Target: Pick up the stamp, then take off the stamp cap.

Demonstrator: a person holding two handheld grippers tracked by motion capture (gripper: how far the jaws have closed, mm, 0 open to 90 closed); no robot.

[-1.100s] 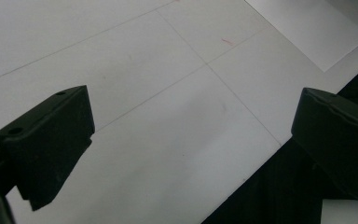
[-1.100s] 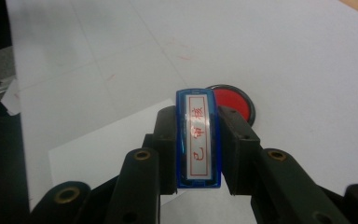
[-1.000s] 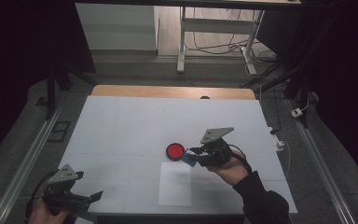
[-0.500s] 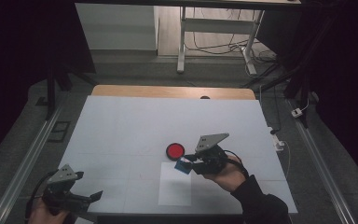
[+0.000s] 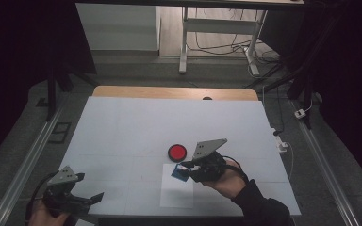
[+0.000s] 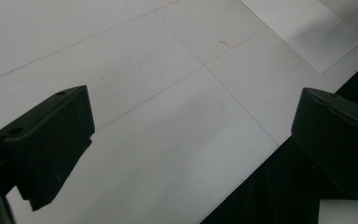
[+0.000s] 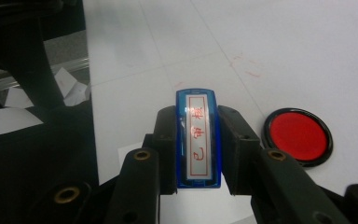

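Right gripper [image 7: 198, 140] jaws clamped on a glossy blue rectangular stamp [image 7: 198, 140]; left gripper [image 6: 191, 140] jaws apart over matte white table [image 6: 168, 116].

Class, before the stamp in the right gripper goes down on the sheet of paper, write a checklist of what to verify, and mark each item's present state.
1. Right gripper shut on the blue stamp: ok, a jaw presses on each side.
2. Stamp sits straight between the jaws: ok.
3. Stamp over the paper sheet: ok, at the sheet's far edge.
4. Stamp face inked: cannot tell, its underside is hidden.
5. Red ink pad clear of the sheet: ok, just beyond it.
6. Left gripper out of the way: ok, open, at the table's near left corner.
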